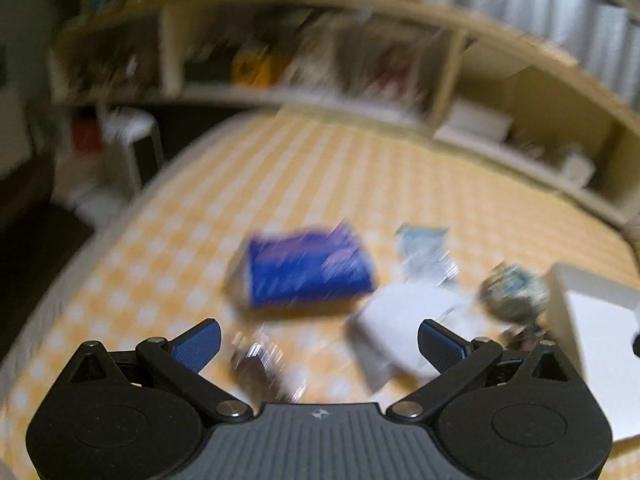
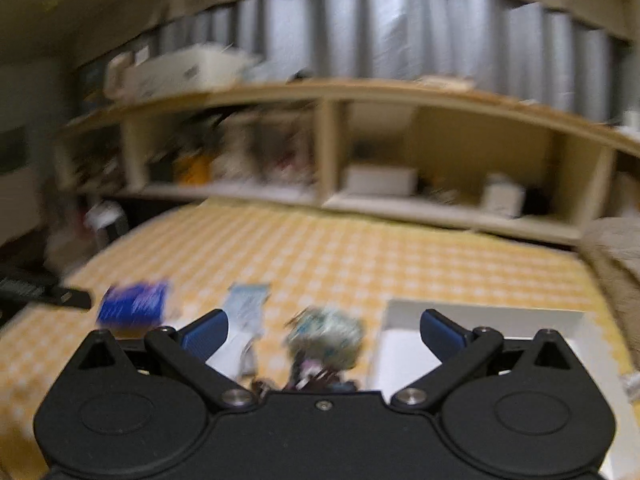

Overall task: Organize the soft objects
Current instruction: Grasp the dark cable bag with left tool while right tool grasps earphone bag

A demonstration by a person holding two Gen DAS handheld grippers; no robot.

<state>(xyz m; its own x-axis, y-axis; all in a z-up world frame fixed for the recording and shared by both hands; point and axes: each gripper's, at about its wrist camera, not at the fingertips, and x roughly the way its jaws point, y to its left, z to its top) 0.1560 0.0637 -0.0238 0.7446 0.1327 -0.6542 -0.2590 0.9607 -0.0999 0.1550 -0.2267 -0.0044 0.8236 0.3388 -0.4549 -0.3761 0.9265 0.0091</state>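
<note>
Yellow checked bedspread (image 2: 360, 256), white box (image 2: 484, 316) beside blurred bundle (image 2: 326, 336).

Bed: yellow-and-white checked cover (image 2: 360, 256).
Shelf: pale wood (image 2: 328, 148), along the bed's far edge, cluttered compartments.
Curtain: grey (image 2: 380, 28), above the shelf.
Picture: blurred.

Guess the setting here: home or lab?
Likely a home bedroom, though blur limits certainty. The items lie on a yellow checked bedsheet, a cluttered wooden shelf unit runs behind it, and grey curtains hang above.
</note>
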